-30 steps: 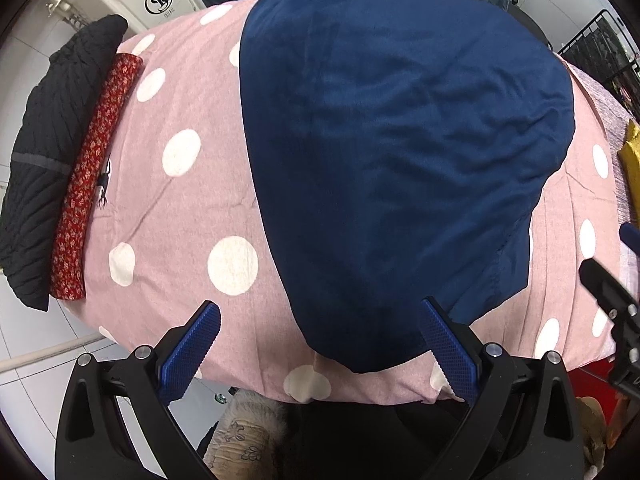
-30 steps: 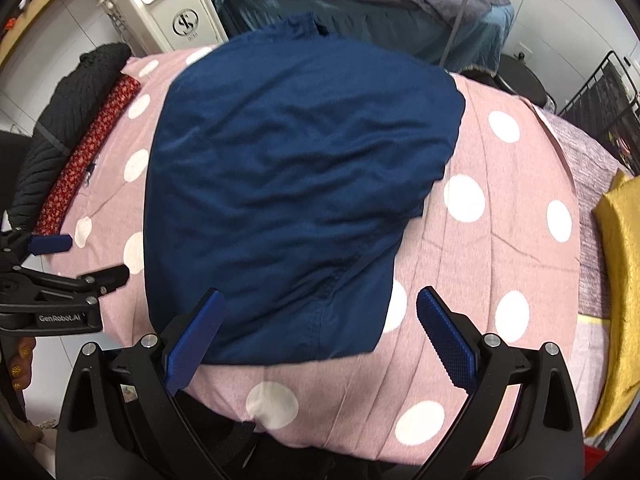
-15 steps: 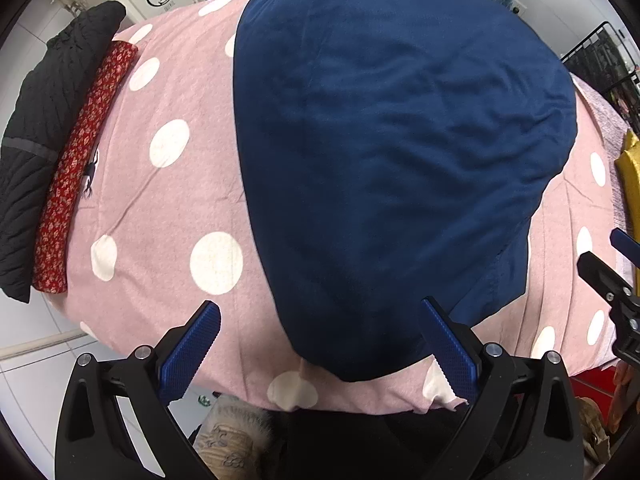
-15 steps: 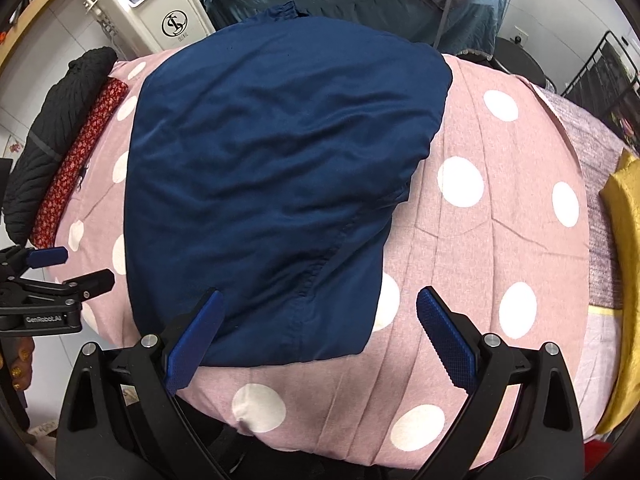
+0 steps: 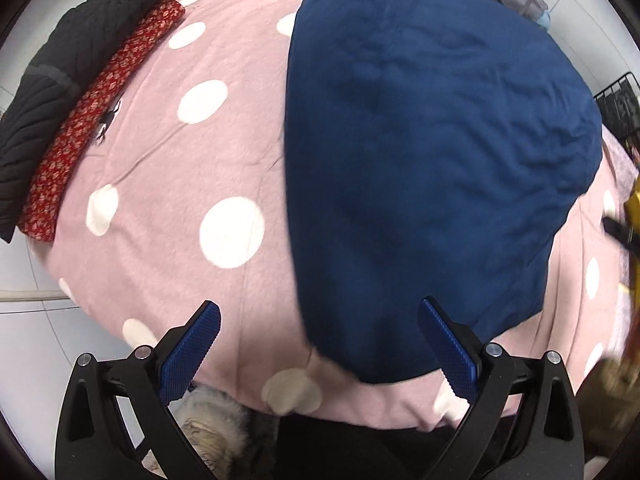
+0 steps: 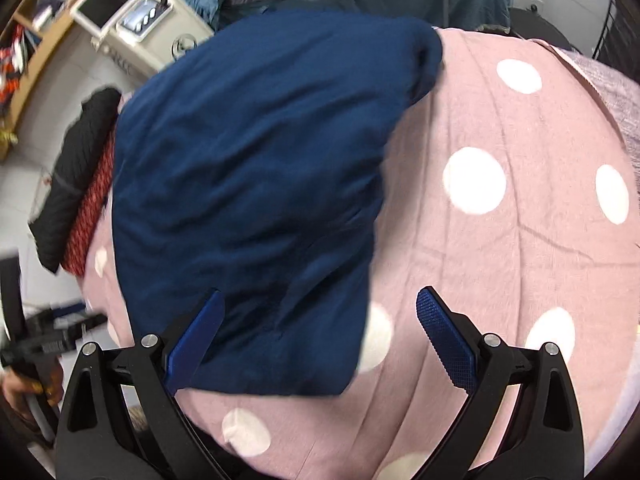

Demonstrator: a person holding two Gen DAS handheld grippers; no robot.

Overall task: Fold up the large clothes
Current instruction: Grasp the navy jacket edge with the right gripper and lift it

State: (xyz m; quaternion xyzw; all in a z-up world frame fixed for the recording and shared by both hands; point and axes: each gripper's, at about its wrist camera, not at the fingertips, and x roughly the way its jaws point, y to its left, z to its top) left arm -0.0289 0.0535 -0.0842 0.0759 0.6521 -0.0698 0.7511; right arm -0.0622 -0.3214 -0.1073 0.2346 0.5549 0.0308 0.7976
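A large navy blue garment [image 5: 432,168] lies spread on a pink bed cover with white dots [image 5: 168,184]; it also shows in the right wrist view [image 6: 256,184]. My left gripper [image 5: 320,344] is open and empty, hovering above the garment's near left edge. My right gripper [image 6: 320,332] is open and empty, above the garment's near right corner. The left gripper's body shows blurred at the left edge of the right wrist view [image 6: 44,344].
A folded black knit [image 5: 60,64] and a red patterned cloth [image 5: 96,108] lie stacked at the bed's left edge. A white machine [image 6: 136,20] stands behind the bed. A yellow item [image 5: 632,208] sits at the right. White tiled floor [image 5: 24,320] lies left.
Both grippers have moved closer and lower over the near edge of the garment, the right one swinging left. Both stay open. The garment has not moved.
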